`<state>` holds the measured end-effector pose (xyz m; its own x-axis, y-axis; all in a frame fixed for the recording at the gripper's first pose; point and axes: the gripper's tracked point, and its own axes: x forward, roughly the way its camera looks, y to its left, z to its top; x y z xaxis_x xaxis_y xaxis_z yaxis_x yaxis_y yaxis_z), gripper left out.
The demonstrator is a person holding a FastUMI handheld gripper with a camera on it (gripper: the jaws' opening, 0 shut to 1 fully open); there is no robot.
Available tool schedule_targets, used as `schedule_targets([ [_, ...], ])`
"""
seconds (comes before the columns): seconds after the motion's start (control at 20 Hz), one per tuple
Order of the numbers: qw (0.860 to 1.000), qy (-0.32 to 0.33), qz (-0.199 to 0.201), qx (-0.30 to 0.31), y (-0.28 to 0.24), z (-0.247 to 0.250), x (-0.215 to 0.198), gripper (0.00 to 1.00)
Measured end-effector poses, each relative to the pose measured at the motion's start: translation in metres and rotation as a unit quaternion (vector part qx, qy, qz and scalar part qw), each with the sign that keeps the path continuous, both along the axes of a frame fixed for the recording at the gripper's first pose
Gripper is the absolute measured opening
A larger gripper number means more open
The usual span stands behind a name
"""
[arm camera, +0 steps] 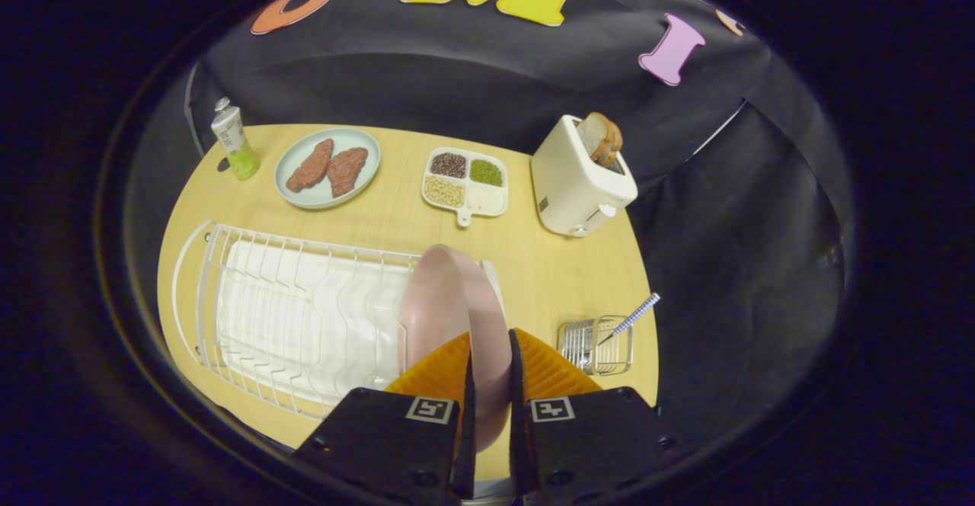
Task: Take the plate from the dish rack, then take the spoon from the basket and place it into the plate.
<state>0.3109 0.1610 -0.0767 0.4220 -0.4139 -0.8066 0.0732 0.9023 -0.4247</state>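
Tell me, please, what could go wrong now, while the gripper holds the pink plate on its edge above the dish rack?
1. The gripper pinches the pink plate only at its rim, standing upright; it may slip or swing as it is carried.
2. The plate's lower edge sits close to the wires of the dish rack; moving sideways too early could catch them.
3. The small basket with the spoon stands just beside the fingers; a wide swing could knock it.

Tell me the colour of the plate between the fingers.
Pale pink plate, clearest in the gripper view; gripper shut on it.

Glossy plate, white wire rack
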Motion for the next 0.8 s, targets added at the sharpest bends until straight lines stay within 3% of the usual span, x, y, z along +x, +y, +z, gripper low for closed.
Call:
schedule_targets([
  [0.1, 1.0, -0.025, -0.003, -0.015, -0.002, 0.014, 0.001, 0.23],
  [0.35, 0.998, -0.066, 0.01, 0.014, 0.012, 0.047, -0.016, 0.21],
  [0.8, 0.991, -0.118, 0.047, 0.045, 0.032, 0.107, -0.096, 0.2],
])
